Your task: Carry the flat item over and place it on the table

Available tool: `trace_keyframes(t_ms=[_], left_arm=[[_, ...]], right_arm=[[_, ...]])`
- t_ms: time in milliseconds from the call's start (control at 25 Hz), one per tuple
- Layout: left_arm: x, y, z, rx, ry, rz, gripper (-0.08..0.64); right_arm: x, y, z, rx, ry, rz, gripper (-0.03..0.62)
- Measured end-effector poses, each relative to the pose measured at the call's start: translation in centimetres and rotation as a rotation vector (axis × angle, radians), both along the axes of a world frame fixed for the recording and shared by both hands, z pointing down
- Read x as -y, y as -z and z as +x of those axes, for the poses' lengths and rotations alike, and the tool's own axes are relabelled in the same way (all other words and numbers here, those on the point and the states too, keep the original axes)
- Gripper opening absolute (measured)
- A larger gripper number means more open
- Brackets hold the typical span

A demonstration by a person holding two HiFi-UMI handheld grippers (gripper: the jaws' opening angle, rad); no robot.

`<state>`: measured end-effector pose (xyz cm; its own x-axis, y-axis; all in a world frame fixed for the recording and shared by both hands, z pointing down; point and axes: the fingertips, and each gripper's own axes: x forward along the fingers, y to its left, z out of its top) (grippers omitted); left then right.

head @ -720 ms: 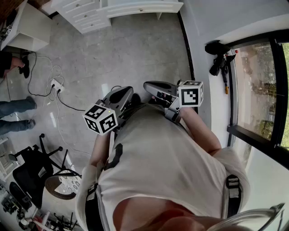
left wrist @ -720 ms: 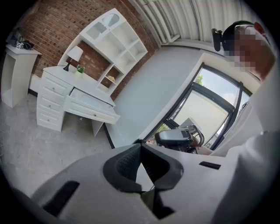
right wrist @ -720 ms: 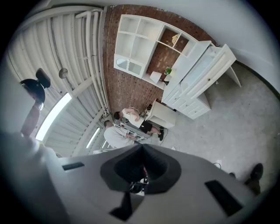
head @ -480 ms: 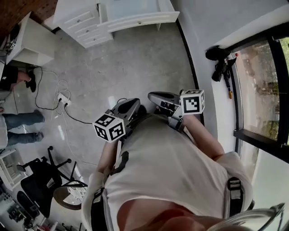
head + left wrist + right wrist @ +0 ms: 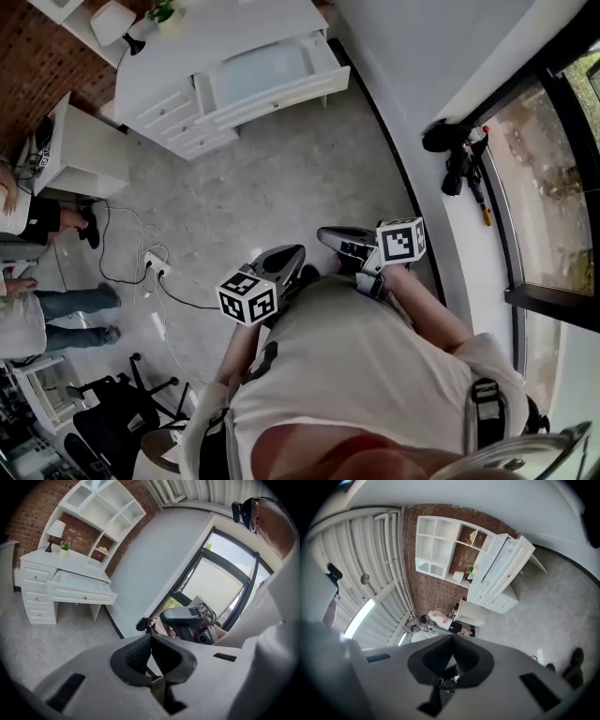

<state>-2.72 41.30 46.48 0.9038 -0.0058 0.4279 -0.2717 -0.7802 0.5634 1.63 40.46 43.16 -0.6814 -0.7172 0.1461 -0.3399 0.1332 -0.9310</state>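
Grey floor (image 5: 281,178) lies under a person (image 5: 356,375) who holds both tools close to the chest. The left gripper (image 5: 151,638) and right gripper (image 5: 452,640) each have their jaws pressed together, empty. Their cubes (image 5: 248,295) carry black-and-white square markers. Well ahead stands a white desk (image 5: 234,37) with one drawer (image 5: 258,77) pulled out. Which thing is the flat item cannot be told.
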Motion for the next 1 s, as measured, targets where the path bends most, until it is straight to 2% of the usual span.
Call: trace_keyframes(t_ms=[280, 520, 720, 880, 1000], left_arm=[[-2.2, -0.2, 8.3, 0.086, -0.108, 0.073, 0.020], [-1.9, -0.3, 13.2, 0.146, -0.119, 0.101, 0.020], [-0.1, -0.6, 14.4, 0.159, -0.058, 0.102, 0.020], [2.3, -0.9, 14.5, 0.154, -0.019, 0.091, 0.020], [4.9, -1.2, 14.4, 0.126, 0.010, 0.087, 0.020]], right_arm=[[-1.6, -0.6, 8.2, 0.077, -0.044, -0.043, 0.011], [-1.4, -0.7, 12.6, 0.096, 0.025, -0.014, 0.011], [0.3, -1.2, 13.8, 0.071, 0.105, 0.009, 0.011], [2.4, -2.0, 13.4, 0.059, 0.161, -0.045, 0.011], [5.0, -2.2, 12.8, 0.019, 0.216, -0.037, 0.011]])
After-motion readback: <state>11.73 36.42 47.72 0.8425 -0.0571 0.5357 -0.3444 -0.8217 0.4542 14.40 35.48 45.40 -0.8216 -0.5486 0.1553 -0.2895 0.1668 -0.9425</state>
